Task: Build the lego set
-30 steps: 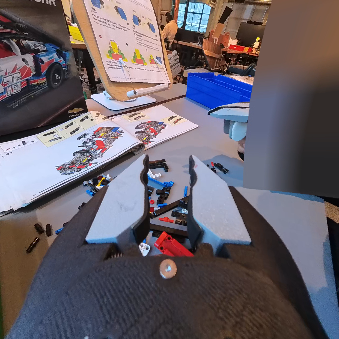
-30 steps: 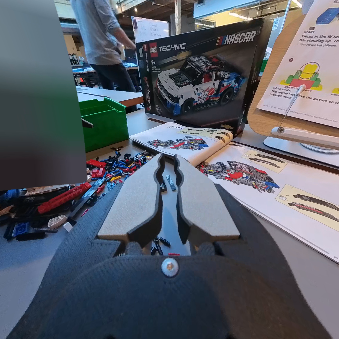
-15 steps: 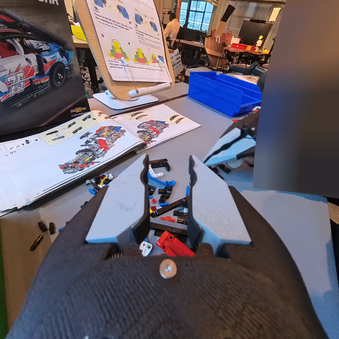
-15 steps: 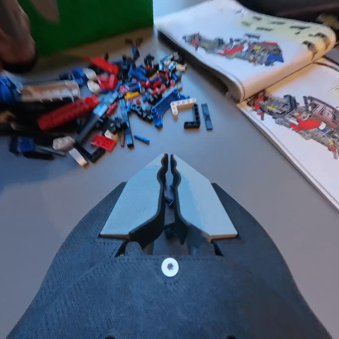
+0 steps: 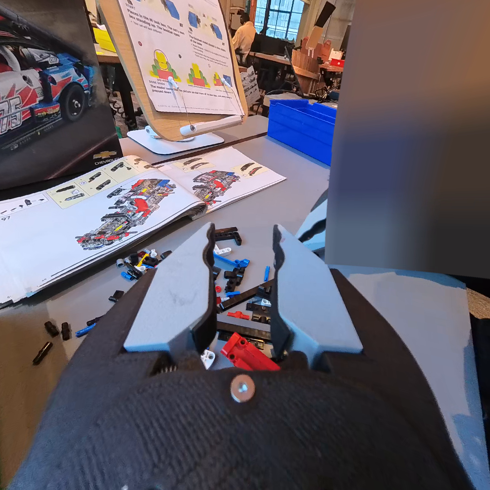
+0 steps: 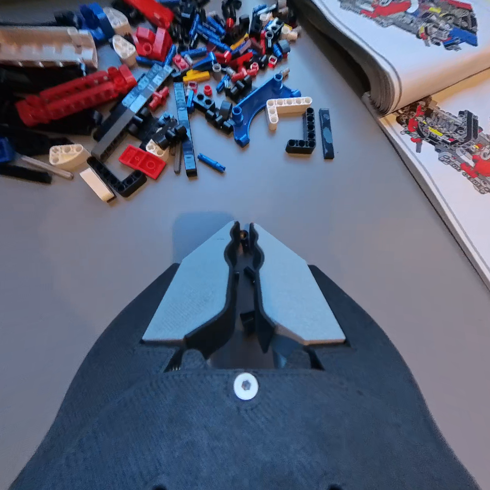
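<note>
The right gripper (image 6: 243, 233) pinches a small black pin (image 6: 244, 236) at its tips over bare table (image 6: 106, 252); the left gripper (image 5: 241, 233) stands released above the loose pieces (image 5: 233, 289); the pinch should hold square during transfer.

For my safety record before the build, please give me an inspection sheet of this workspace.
Surface: grey table, flat.
Job's things: loose pieces heaped; manual open; box upright behind it.
Clutter: blue bin; stand with a sheet.
Grippers: left hand-held gripper open over pieces; right hand-held gripper seems shut on a black pin.
Cables: nothing seen.
Surroundings: person seated at far desks.
</note>
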The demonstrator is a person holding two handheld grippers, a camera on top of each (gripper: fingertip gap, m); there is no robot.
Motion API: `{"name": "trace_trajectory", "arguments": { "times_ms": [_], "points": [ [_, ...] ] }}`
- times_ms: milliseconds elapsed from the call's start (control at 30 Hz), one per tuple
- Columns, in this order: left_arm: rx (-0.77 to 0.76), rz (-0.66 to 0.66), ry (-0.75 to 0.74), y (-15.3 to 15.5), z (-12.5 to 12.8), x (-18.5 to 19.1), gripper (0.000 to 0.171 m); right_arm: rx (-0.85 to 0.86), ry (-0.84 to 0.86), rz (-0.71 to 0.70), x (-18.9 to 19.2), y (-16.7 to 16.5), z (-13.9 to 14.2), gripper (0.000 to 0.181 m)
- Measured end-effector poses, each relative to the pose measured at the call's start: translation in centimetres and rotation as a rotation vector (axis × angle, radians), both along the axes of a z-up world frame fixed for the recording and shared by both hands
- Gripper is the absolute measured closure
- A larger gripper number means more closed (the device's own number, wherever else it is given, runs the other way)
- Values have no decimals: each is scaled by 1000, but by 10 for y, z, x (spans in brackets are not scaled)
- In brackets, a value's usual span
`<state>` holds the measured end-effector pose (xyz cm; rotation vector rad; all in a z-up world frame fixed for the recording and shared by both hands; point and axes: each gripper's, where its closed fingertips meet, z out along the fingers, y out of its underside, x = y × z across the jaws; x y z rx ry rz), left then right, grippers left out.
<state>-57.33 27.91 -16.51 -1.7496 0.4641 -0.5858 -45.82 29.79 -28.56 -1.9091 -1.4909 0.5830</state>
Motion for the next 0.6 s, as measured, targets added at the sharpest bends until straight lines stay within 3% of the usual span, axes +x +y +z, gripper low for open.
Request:
{"name": "trace_trajectory", "arguments": {
  "times_ms": [200,433,600],
  "points": [
    [1,-2,-12,-1,2,0,132,30,0,-34,12,1,5,179],
    [3,-4,-5,-1,1,1,132,-44,334,-102,9,16,49,164],
    [5,-3,-16,-1,2,0,132,44,546,-256,27,45,80,162]
  ]
}}
